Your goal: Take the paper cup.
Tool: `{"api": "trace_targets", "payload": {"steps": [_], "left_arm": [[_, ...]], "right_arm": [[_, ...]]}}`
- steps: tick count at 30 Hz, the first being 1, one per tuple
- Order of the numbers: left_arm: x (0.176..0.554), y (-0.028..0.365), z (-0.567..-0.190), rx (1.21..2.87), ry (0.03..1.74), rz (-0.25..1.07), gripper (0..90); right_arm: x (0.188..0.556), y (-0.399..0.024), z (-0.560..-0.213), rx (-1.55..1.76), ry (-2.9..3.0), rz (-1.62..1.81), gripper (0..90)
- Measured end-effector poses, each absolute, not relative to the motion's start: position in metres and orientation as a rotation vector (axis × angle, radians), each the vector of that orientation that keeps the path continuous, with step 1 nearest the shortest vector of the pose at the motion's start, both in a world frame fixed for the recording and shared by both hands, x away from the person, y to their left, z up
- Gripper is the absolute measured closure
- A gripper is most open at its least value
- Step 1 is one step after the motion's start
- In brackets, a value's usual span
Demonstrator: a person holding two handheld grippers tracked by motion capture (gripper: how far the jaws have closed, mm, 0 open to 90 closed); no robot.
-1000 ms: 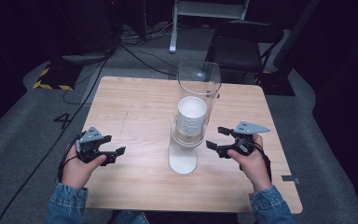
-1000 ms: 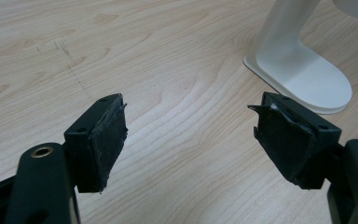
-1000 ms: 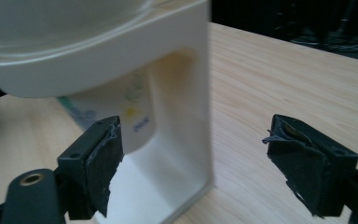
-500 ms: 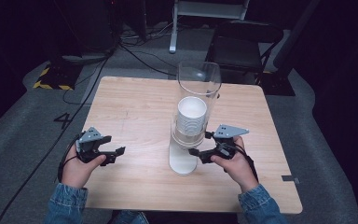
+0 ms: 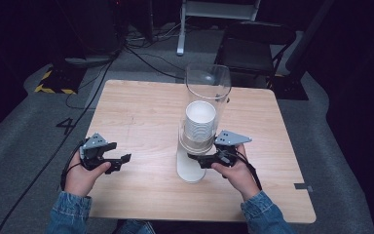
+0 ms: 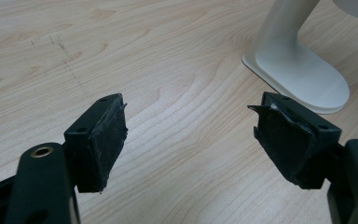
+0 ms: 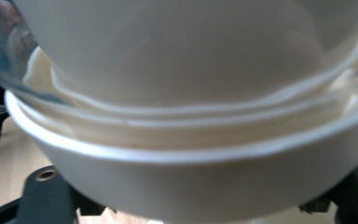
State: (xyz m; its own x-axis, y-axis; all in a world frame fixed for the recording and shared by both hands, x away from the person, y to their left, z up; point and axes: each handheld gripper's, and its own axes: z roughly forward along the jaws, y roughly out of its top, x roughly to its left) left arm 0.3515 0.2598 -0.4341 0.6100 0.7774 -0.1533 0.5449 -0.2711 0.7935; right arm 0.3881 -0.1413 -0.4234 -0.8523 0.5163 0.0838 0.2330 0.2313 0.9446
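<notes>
Dark room, grey carpet, cables on the floor. Pale wood-grain table point(image 5: 141, 112), square, matte. At its middle stands a cup dispenser: clear tube point(image 5: 207, 97) on a white stand point(image 5: 191, 168), with a stack of white paper cups point(image 5: 199, 122) inside.

My right gripper point(image 5: 199, 160) is up against the dispenser's lower end. From its own camera, the smooth rounded bottom cup point(image 7: 191, 186) sits between my jaws, rims layered above. Jaws spread either side; contact I cannot tell.

My left gripper point(image 6: 189, 135) hovers over bare table, well left of the stand's flat oval foot point(image 6: 303, 79). Jaws wide apart, holding nothing; pads point(image 6: 105, 140) worn, frayed.
</notes>
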Motion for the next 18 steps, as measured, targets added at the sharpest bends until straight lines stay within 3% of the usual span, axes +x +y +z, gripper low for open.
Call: {"api": "trace_targets", "payload": {"steps": [18], "left_arm": [[0.3516, 0.2599, -0.4339, 1.953, 1.046, 0.329, 24.5]], "right_arm": [[0.3860, -0.1408, -0.4255, 0.683, 2.229, 1.654, 28.9]]}}
